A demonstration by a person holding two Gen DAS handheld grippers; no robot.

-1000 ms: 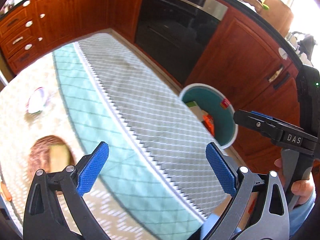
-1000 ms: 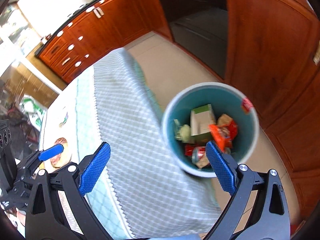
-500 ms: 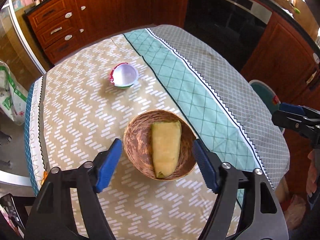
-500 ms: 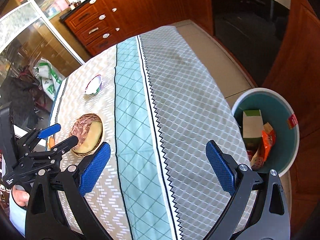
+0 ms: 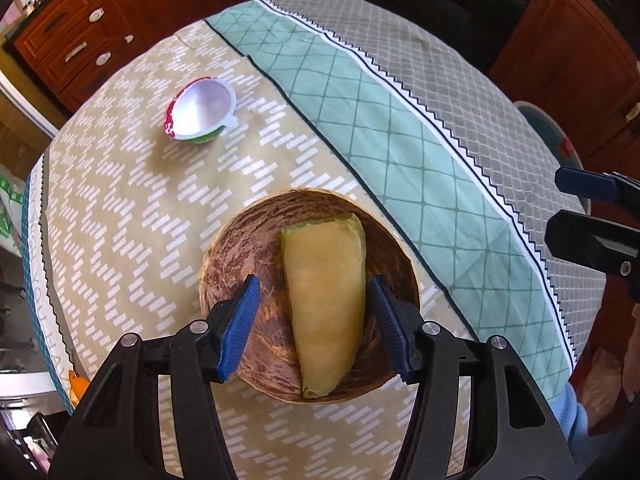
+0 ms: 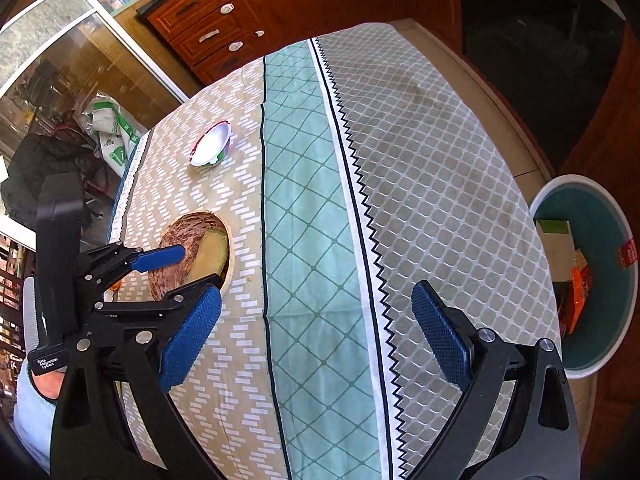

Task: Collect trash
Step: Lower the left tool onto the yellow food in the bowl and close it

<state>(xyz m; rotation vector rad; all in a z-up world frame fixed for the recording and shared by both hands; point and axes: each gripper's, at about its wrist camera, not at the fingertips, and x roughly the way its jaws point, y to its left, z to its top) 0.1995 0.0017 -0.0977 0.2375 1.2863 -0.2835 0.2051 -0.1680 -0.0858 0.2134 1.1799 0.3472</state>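
**Left gripper over the bowl**

My left gripper [image 5: 314, 322] points steeply down at the wooden bowl [image 5: 248, 256] on the table [image 5: 120, 208]. Its jaws have just been closing and now stand on either side of the yellow peel [image 5: 324, 300] lying in the bowl, blue pads [image 5: 240, 326] flanking it; a narrow gap shows on the left, and I cannot tell whether the right pad touches. Well apart, further up the beige patterned cloth, an empty white cup with a red rim [image 5: 202, 110] lies tilted on its side. At the right edge my right gripper [image 5: 592, 216] pokes in, over the grey band of the cloth. Beyond it, a sliver of the teal bin [image 5: 554, 136] shows past the table's edge.
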